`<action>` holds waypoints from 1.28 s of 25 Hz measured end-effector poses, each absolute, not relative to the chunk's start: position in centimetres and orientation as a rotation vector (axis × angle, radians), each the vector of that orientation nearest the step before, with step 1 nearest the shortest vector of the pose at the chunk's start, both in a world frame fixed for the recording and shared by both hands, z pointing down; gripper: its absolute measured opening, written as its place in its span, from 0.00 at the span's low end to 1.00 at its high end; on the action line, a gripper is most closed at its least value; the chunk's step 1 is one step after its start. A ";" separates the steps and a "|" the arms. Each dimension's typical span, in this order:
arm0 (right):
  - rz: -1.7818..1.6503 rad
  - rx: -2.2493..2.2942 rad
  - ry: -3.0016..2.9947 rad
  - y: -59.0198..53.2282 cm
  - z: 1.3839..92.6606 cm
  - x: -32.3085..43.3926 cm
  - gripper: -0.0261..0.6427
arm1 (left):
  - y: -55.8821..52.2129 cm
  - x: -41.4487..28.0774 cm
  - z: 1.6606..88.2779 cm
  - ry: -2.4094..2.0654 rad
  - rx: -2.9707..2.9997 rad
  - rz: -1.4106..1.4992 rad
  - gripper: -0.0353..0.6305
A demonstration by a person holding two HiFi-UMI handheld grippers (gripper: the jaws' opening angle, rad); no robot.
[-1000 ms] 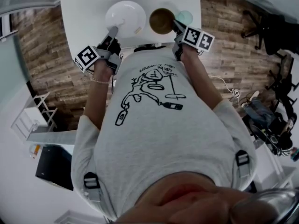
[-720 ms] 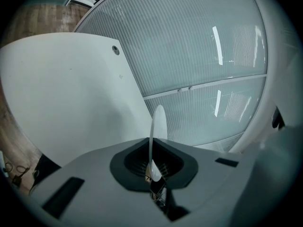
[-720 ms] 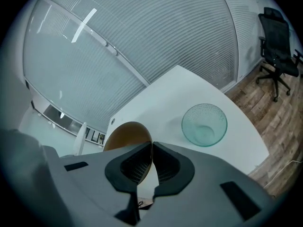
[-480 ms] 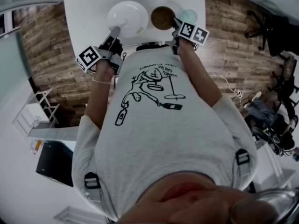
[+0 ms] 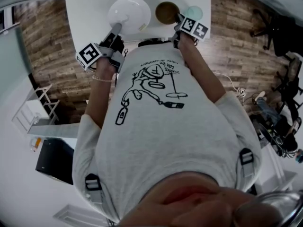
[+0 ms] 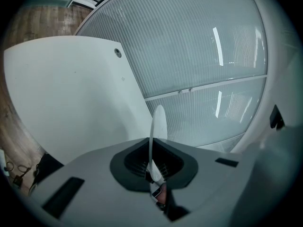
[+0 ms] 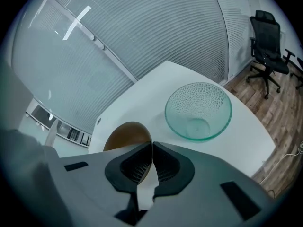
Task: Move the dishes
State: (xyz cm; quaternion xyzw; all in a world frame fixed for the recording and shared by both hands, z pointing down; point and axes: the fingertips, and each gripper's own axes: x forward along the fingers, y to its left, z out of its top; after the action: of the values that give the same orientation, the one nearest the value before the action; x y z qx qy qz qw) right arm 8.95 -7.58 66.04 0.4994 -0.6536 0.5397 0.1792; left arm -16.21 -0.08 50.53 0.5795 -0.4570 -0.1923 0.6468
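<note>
The left hand-held gripper (image 5: 116,29) is clenched on the near rim of a white plate (image 5: 129,13), which sits over the left part of the white table (image 5: 90,4). In the left gripper view the plate shows edge-on, a thin white sliver pinched between the dark pads. The right hand-held gripper (image 5: 179,19) grasps the rim of a brown bowl (image 5: 166,12), with its jaws pressed together on the bowl's thin edge. Just beside the brown bowl, on its right, a clear green-tinted glass bowl (image 7: 199,110) stands upright on the table near the edge. A black office chair (image 7: 266,48) stands on the wooden floor (image 5: 232,46) beyond the table.
</note>
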 end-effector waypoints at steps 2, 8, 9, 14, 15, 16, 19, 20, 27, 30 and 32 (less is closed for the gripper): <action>1.522 1.424 -1.841 -7.8 66.5 9.1 0.10 | -0.2 -16.2 50.5 -1.039 1.315 -0.442 0.07; 1.523 1.437 -1.815 -7.8 67.7 9.6 0.10 | -0.2 -16.2 50.7 -1.049 1.296 -0.450 0.07; 1.522 1.438 -1.814 -7.7 67.9 9.6 0.10 | -0.2 -16.2 50.7 -1.050 1.302 -0.447 0.07; 1.481 1.445 -1.813 -8.0 68.5 9.8 0.10 | -0.3 -16.2 50.7 -1.050 1.309 -0.443 0.07; 1.475 1.446 -1.811 -8.0 68.5 9.8 0.10 | -0.2 -16.2 50.7 -1.051 1.308 -0.441 0.07; 1.472 1.447 -1.809 -8.0 68.6 9.8 0.10 | -0.2 -16.2 50.7 -1.050 1.308 -0.440 0.07; 1.473 1.449 -1.798 -7.9 69.1 9.9 0.10 | -0.2 -16.1 50.7 -1.047 1.298 -0.442 0.07; 1.474 1.450 -1.795 -7.9 69.3 9.9 0.10 | -0.2 -16.1 50.8 -1.045 1.296 -0.445 0.07; 1.453 1.454 -1.793 -8.1 69.6 9.8 0.10 | -0.2 -16.2 50.7 -1.050 1.298 -0.439 0.07; 1.442 1.454 -1.789 -8.1 69.6 9.9 0.10 | -0.1 -16.2 50.5 -1.050 1.298 -0.445 0.07; 1.442 1.458 -1.786 -8.1 69.8 9.9 0.10 | -0.1 -16.2 50.5 -1.050 1.300 -0.445 0.07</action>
State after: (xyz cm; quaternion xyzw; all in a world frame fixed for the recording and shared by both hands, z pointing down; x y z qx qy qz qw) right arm 9.94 -8.12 69.80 0.5242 -0.6422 0.5184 0.2098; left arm -16.16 -0.14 50.52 0.5720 -0.4618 -0.1958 0.6490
